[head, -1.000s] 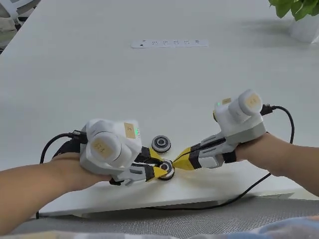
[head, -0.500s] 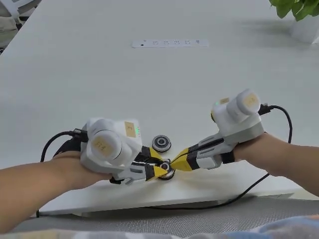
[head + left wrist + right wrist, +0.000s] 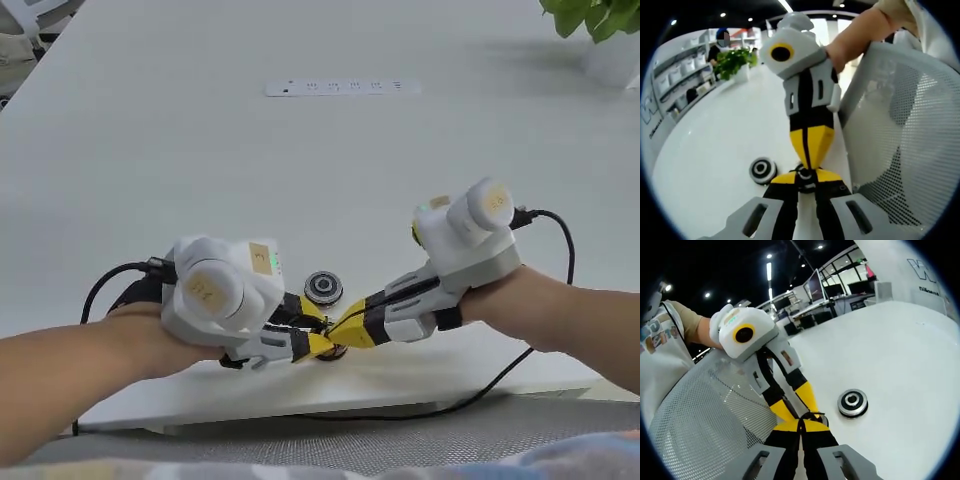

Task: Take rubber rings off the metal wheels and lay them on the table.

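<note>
The left gripper (image 3: 316,346) and the right gripper (image 3: 342,332) meet tip to tip at the near edge of the white table (image 3: 200,150).

Left gripper: the jaws are clenched on a small metal wheel (image 3: 804,175). In the left gripper view one yellow tip sits on each side of the wheel. The wheel is held just above the table edge, not resting on the surface.

Right gripper: the jaws are drawn together, with only a thin line between the yellow tips. The tips touch the rim of the held wheel from the opposite side. Whether the rubber ring is caught between them cannot be told; the ring itself is too small and too covered to make out.

A second wheel (image 3: 323,287) lies flat on the table just beyond the two grippers, apart from both. Its dark outer band is in place around the bright hub.

A white power strip (image 3: 342,88) lies at the far side of the table. A green plant (image 3: 590,15) stands at the far right corner. A white mesh chair back (image 3: 890,150) is close behind the table edge.
</note>
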